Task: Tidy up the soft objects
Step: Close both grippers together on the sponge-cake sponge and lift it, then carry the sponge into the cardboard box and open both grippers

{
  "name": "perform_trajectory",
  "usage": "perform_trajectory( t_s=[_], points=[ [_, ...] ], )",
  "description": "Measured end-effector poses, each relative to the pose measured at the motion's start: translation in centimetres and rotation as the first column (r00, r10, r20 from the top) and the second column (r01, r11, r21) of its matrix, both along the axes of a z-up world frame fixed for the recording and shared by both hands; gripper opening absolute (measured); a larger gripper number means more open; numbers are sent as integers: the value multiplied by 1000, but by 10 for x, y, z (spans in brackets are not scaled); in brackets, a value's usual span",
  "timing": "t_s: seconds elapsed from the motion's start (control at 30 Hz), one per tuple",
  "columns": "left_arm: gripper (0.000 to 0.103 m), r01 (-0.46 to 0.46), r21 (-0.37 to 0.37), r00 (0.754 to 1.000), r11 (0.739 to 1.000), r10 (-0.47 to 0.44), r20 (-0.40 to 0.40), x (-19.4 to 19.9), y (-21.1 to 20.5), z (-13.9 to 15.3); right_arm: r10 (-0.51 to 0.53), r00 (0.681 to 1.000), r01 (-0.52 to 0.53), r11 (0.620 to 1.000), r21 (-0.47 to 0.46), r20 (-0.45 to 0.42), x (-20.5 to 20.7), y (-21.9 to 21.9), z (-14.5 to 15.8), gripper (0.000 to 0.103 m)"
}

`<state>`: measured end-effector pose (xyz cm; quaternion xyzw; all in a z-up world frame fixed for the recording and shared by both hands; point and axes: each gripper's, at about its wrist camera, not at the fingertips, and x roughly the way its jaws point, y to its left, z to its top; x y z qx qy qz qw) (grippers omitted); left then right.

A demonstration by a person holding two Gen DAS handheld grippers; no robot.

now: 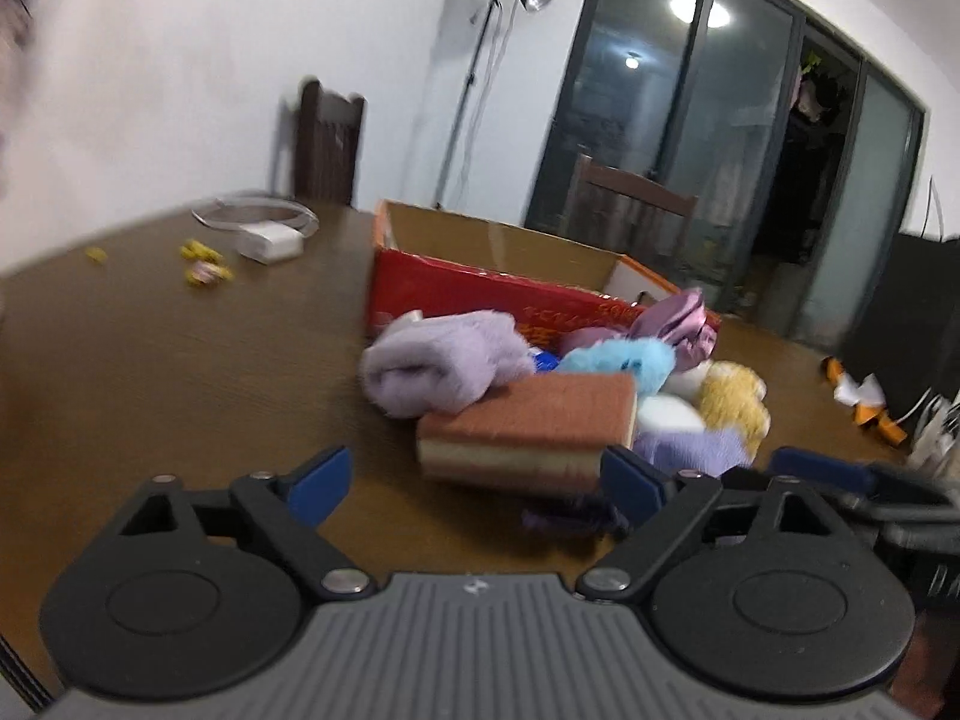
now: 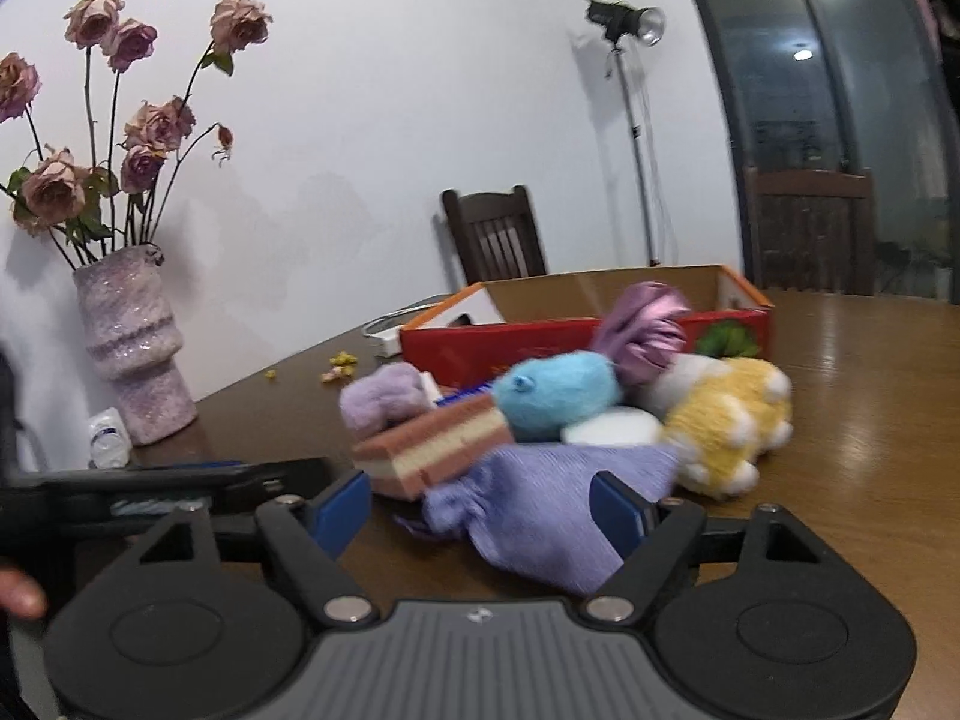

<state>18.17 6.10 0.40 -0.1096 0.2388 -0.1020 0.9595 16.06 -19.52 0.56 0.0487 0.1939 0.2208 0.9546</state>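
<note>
A pile of soft things lies on the brown table in front of an open red cardboard box. It holds a rolled lilac towel, a brown-topped sponge, a blue plush, a yellow plush and a shiny purple cloth. My left gripper is open, its blue pads either side of the sponge's near end, the left pad clear of it. My right gripper is open around a lavender cloth at the pile's near edge.
A white charger with a cable and small yellow bits lie at the table's far left. A lilac vase of dried roses stands by the wall. Dark chairs and a lamp stand are behind the table. An orange-and-white item lies at the right.
</note>
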Motion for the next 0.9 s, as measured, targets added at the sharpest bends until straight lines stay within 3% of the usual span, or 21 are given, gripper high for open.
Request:
perform_trajectory(
  t_s=[0.17, 0.27, 0.33, 0.5, 0.67, 0.77, 0.9],
  points=[
    [85, 47, -155, 994, 987, -62, -89, 50, 20, -6, 67, 998, -67, 997, -22, -15, 41, 23, 5, 76],
    [61, 110, -229, 980, 967, -144, -137, 67, 27, -11, 100, 994, -101, 995, -26, -49, 61, 33, 1, 70],
    [58, 109, -268, 973, 957, -158, -169, 71, 31, -13, 115, 990, -118, 993, -26, -78, 71, 38, -4, 67],
    [55, 122, -290, 968, 949, -179, -176, 37, 39, 7, 155, 986, -156, 988, -10, -56, 65, 32, 5, 65],
    [56, 191, -212, 963, 959, -225, -151, -22, 26, 20, 267, 961, -271, 961, -49, -65, 20, 19, 21, 66],
    [53, 233, -186, 940, 954, -270, -206, -36, 5, 8, 267, 956, -272, 962, -31, -118, -6, 7, 14, 66],
    [50, 305, -214, 894, 928, -357, -271, -43, -20, -6, 179, 966, -184, 983, -7, -188, -21, -21, 0, 66]
  ],
)
